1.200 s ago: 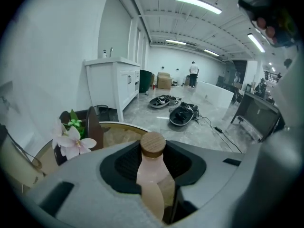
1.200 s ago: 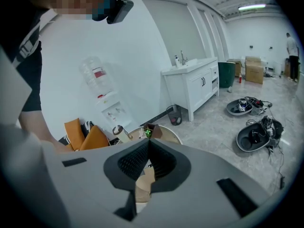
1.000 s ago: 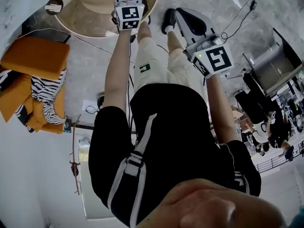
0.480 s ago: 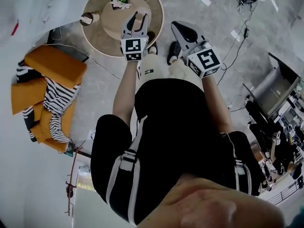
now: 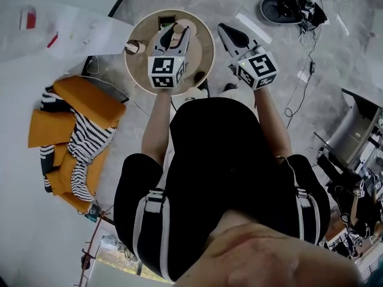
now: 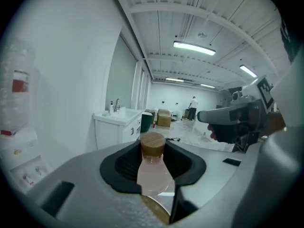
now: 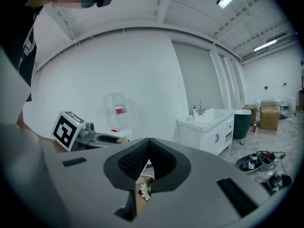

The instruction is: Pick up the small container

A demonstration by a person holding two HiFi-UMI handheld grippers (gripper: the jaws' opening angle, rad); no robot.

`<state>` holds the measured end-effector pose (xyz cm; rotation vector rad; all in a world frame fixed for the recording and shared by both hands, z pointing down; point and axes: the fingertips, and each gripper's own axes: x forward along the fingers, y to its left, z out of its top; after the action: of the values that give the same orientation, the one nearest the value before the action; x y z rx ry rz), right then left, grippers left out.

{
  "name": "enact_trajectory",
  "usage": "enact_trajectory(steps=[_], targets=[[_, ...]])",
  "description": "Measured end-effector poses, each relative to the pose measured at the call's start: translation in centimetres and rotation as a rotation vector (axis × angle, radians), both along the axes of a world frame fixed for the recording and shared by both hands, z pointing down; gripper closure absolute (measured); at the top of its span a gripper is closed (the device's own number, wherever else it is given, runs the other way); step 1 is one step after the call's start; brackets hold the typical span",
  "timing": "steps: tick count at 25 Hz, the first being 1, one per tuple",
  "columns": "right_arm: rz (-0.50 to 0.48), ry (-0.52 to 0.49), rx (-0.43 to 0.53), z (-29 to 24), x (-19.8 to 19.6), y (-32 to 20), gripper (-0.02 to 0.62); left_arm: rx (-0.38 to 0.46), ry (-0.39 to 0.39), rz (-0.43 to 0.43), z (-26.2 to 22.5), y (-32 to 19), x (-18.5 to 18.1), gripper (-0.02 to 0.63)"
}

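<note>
Left hand-held gripper moved over table, grasping small container; right hand-held gripper clenched empty.

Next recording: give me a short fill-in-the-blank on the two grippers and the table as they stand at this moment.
1. Of the left gripper and the right gripper, the one whose jaws clamp the small pink bottle is the ____ one.
2. The right gripper's jaws are ____, with nothing between them.
3. Seen from the head view, the wooden table is ____ in shape.

Missing words: left; shut; round.
</note>
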<state>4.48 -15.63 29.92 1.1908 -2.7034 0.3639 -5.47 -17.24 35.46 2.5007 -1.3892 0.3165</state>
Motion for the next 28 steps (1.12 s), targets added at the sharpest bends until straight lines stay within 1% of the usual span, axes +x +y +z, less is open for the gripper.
enact_trajectory(steps=[5,8,11,15,21,28], targets=[[0.019,-0.03,0.083,-4.5,-0.1,-1.7,0.594,0.066,0.012,0.012,-6.2,0.1,-0.6,0.463],[0.008,-0.039,0.139,-7.2,-0.8,-2.8,0.594,0.108,0.033,0.021,-9.5,-0.4,-1.3,0.463],[-0.017,-0.046,0.17,-9.4,-1.7,-3.3,0.594,0.145,0.039,0.025,-12.0,-0.8,-2.0,0.463],[-0.029,-0.063,0.196,-12.0,-1.7,-3.8,0.594,0.161,0.07,0.028,-14.6,-0.8,-2.0,0.463],[-0.041,-0.053,0.235,-13.9,-1.6,-3.5,0.594,0.191,0.079,0.045,-16.6,-0.5,-1.8,0.463],[-0.03,-0.048,0.224,-13.3,-1.1,-3.9,0.594,0.184,0.08,0.034,-16.4,-1.2,-2.1,0.463]])
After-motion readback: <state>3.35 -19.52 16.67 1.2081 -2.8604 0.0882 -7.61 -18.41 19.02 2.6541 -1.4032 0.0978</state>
